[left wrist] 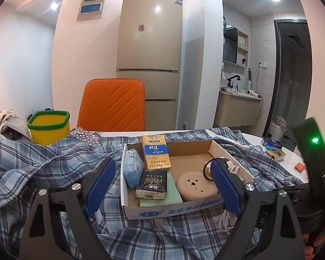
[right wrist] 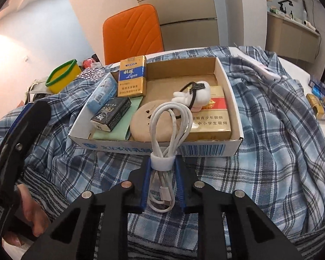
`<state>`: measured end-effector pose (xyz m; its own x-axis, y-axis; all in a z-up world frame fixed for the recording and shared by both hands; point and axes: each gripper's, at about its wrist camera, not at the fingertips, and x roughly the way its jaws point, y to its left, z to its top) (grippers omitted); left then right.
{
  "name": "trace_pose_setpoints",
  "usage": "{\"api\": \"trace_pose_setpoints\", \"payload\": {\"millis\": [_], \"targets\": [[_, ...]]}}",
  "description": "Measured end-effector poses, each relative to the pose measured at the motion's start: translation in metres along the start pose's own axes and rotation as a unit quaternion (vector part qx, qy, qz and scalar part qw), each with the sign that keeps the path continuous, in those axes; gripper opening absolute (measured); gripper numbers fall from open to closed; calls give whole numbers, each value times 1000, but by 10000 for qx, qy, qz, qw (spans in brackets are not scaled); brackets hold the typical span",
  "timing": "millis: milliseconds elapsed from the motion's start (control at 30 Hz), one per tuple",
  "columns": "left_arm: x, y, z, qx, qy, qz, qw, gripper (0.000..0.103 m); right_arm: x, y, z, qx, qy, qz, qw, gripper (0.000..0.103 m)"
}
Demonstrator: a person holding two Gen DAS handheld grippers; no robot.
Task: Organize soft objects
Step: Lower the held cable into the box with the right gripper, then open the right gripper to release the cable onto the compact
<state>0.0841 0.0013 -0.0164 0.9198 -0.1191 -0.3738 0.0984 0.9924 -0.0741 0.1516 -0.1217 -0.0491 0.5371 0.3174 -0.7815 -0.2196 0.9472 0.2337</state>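
Right gripper: your right gripper (right wrist: 163, 162) has its blue pads closed on a coiled white USB cable (right wrist: 170, 125), pinching it at the white strap that bundles the loops.
Cable position: the loops arch over the near wall of the cardboard box (right wrist: 229, 82), above a round beige pad (right wrist: 140, 125); the plug end hangs down between the fingers.
Left gripper: your left gripper (left wrist: 162, 186) is spread wide and holds nothing, its pads on either side of the box's near end.
Box contents: a light-blue tissue pack (right wrist: 101, 93) and a black tissue pack (right wrist: 111, 114) on the left, a gold-and-blue Liqun cigarette pack (right wrist: 132, 75) propped against the back wall, a red-and-gold cigarette carton (right wrist: 212, 117) at right with a small white plush (right wrist: 197, 96) on it.
Setting: the box sits on a blue plaid shirt (right wrist: 270, 130) spread over the table.
Background: a yellow bin with a green rim (left wrist: 48, 126), an orange chair (left wrist: 112, 106).
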Motion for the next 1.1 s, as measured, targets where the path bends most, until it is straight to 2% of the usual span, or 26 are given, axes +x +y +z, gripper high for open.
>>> {"api": "trace_pose_setpoints", "payload": {"millis": [200,400,600,700,833,933,1000,1067,1100], "targets": [[3,12,1,-248,93,123,9996,88,-24,18,11,-333,-495,-117,9982,23],[10,16,-1,-335,282,226,9988,88,-31,32,47,-423,-954,-196,9944,23],[20,21,-3,-413,523,329,9972,88,-1,33,64,-415,-913,-408,9941,23],[20,21,-3,-406,546,325,9972,88,10,29,63,-342,-823,-333,9955,23],[19,19,-3,-351,524,319,9975,88,13,23,60,-223,-852,-204,9959,24],[17,19,-3,-368,470,317,9977,88,7,24,60,-262,-962,-260,9947,25],[13,19,-2,-361,370,317,9982,88,0,26,59,-347,-1085,-311,9930,28],[8,17,-2,-319,266,302,9987,88,-8,26,59,-364,-1210,-294,9915,50],[6,16,-2,-297,213,289,9989,88,-13,26,58,-365,-1310,-290,9903,55]]}}
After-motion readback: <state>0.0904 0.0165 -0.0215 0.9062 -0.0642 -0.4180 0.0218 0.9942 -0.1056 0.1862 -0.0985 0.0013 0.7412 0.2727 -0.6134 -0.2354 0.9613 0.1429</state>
